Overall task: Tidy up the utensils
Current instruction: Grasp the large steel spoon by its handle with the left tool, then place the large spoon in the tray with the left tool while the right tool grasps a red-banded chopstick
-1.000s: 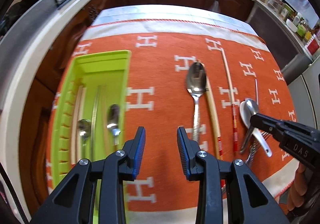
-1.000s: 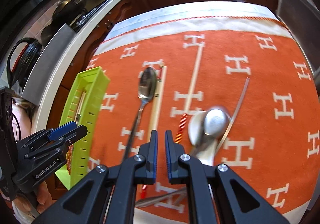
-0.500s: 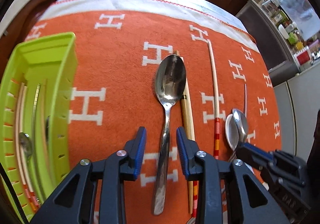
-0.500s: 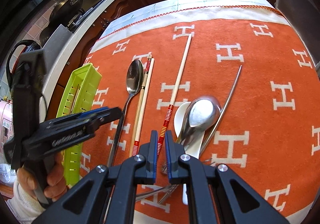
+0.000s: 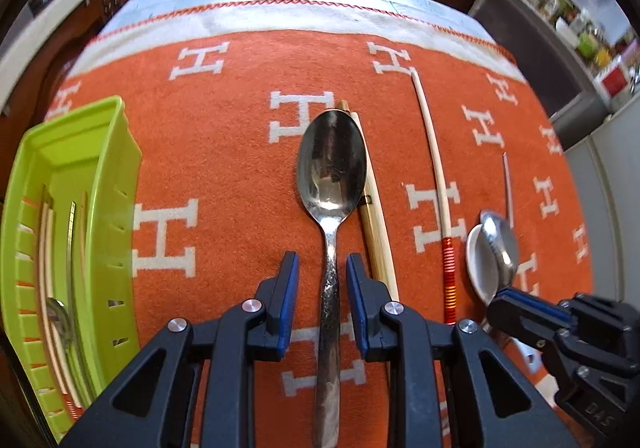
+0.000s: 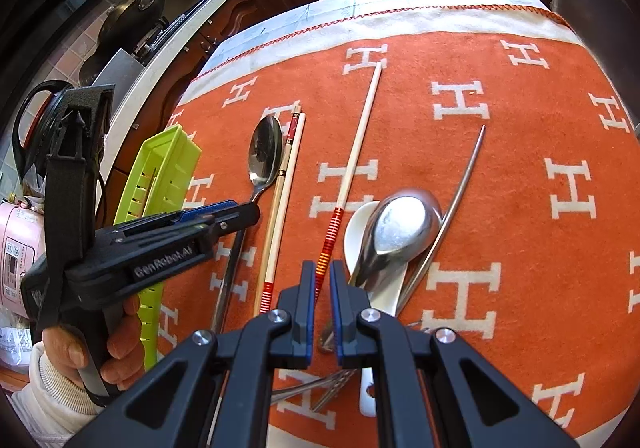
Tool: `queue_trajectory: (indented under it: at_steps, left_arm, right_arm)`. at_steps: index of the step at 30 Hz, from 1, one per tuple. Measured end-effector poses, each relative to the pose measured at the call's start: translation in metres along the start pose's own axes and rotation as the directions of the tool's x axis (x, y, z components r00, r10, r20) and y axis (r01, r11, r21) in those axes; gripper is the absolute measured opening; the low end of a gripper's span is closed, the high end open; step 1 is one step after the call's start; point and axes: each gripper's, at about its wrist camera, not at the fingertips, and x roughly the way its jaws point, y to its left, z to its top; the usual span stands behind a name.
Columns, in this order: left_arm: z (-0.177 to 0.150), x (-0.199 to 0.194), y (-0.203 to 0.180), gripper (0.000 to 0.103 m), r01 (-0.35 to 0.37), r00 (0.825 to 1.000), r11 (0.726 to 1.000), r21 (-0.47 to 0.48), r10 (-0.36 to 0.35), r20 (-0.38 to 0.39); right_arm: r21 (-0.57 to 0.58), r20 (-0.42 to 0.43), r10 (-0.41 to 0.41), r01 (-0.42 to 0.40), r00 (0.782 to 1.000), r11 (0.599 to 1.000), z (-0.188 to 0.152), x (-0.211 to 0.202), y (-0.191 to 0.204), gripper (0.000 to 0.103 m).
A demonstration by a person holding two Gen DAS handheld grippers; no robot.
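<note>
A large steel spoon (image 5: 331, 176) lies on the orange cloth. My left gripper (image 5: 322, 278) is open, its fingers on either side of the spoon's handle, low over the cloth. The spoon also shows in the right wrist view (image 6: 264, 160). A green utensil tray (image 5: 76, 216) at the left holds chopsticks and spoons. My right gripper (image 6: 319, 284) is nearly closed and empty, hovering over a red-ended chopstick (image 6: 352, 168). A steel spoon (image 6: 400, 228) rests on a white spoon (image 6: 360, 232) beside it.
A pair of wooden chopsticks (image 6: 284, 200) lies right of the large spoon. A thin metal chopstick (image 6: 460, 192) and a fork (image 6: 328, 388) lie at the right. Cabinets and a counter with pans (image 6: 132, 16) surround the table.
My left gripper has moved right from the tray and come down over the large spoon's handle. My right gripper has shifted slightly over the red-ended chopstick.
</note>
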Motion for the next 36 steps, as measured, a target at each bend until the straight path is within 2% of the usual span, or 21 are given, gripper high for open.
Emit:
queue_trajectory:
  at_steps: [3,5,9,12,17,25,31,36]
  left_arm:
    - [-0.004,0.0,-0.01,0.021,-0.062,0.998,0.998,0.033,0.061,0.016]
    - [-0.006,0.0,-0.014,0.007,-0.081,0.996,0.995,0.049,0.08,0.026]
    - [-0.008,-0.002,-0.015,0.006,-0.062,0.998,0.997,0.039,0.061,0.031]
    - [-0.011,-0.006,-0.005,0.006,-0.019,1.0,1.0,-0.001,0.019,0.024]
    - [-0.02,-0.022,0.012,0.006,0.004,1.0,1.0,-0.025,-0.003,0.031]
    - [-0.032,-0.08,0.034,0.006,0.032,0.994,0.998,-0.049,-0.027,0.103]
    - [-0.045,-0.126,0.066,0.006,-0.046,0.983,0.995,-0.089,0.061,0.171]
    - [-0.057,-0.131,0.11,0.006,-0.141,0.974,0.977,-0.161,0.166,0.153]
  right_arm:
    - [-0.008,0.005,-0.004,0.004,1.0,1.0,-0.001,-0.001,0.002,0.008]
    - [-0.01,0.007,-0.006,0.006,1.0,1.0,-0.002,-0.001,0.004,0.008]
    - [-0.01,0.013,-0.01,0.01,1.0,1.0,-0.002,-0.002,0.005,0.008]
    - [-0.011,0.018,-0.008,0.008,1.0,1.0,-0.002,-0.004,0.005,0.008]
    - [-0.012,0.02,0.001,-0.001,1.0,1.0,-0.001,-0.005,0.006,0.008]
    - [-0.033,0.001,0.04,-0.04,0.999,0.999,0.007,0.002,0.018,0.007]
    - [-0.049,-0.032,0.084,-0.085,0.996,0.995,0.016,0.017,0.036,0.007]
    - [-0.006,-0.079,0.089,-0.09,0.993,0.996,0.025,0.035,0.041,0.007]
